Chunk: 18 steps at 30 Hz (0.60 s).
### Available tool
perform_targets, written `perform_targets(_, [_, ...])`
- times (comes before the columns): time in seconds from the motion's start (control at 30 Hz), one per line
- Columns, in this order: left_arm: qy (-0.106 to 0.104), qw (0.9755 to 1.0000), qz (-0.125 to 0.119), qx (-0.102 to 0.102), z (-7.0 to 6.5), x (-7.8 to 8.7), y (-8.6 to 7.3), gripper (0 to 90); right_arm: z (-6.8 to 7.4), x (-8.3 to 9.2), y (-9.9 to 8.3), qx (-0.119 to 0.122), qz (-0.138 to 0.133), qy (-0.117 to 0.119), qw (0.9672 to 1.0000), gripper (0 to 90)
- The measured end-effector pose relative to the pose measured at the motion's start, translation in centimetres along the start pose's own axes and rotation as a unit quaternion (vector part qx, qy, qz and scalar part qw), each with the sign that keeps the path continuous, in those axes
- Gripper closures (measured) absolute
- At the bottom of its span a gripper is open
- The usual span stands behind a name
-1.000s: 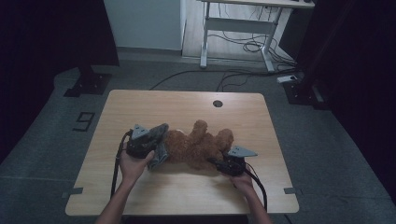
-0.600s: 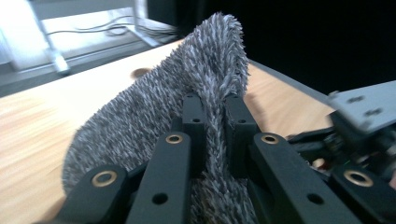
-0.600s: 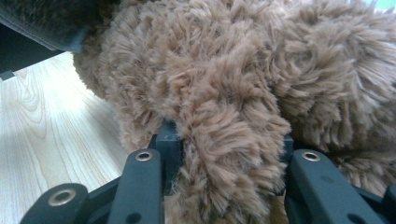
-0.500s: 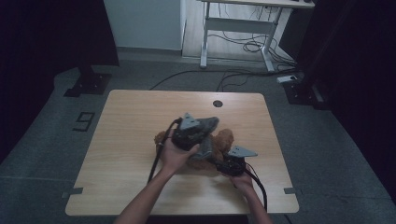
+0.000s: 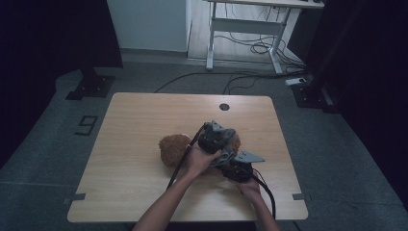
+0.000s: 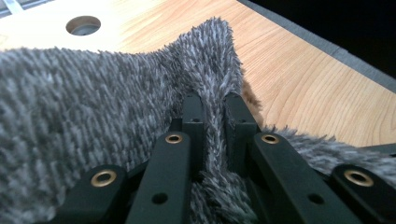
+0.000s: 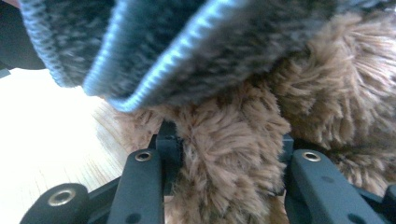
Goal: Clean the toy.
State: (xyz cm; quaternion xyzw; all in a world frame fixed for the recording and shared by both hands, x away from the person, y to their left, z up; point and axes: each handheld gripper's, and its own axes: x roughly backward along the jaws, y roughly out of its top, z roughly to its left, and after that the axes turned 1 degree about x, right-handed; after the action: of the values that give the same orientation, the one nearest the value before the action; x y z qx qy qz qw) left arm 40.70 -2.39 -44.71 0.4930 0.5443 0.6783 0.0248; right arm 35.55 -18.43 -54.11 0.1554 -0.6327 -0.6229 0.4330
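Grey cloth [image 6: 93, 102]: pinched in left tool [image 6: 212, 121] | brown plush toy [image 7: 233, 154]: clamped in right tool [image 7: 224, 144]

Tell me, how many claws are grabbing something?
2. The left claw pinches the grey fuzzy cloth over the table. The right claw squeezes the brown plush toy, beside the other.

The left hand [image 5: 199, 156] and both grippers cover most of the brown plush toy [image 5: 173, 149]. Its limbs can't be made out. Up close, the grey fleece [image 6: 93, 116] runs off the frame's left edge.
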Motion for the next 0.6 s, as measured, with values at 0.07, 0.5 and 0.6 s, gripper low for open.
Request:
perform_targets(0.07, [0.012,0.9998,0.004,-0.012,0.0,0.5,-0.1,81.1,0.1,0.0,0.1,0.001,0.002,-0.001,1.0000,60.7])
perform_targets(0.5, [0.057,0.9982,-0.014,-0.011,4.6,5.6,-4.1,81.0,0.0,0.0,0.2,0.001,0.002,-0.001,1.0000,60.3])
perform_targets(0.6, [0.052,0.9982,-0.027,-0.010,5.0,6.9,-4.8,81.0,0.1,0.0,0.2,0.004,0.004,-0.001,1.0000,60.3])
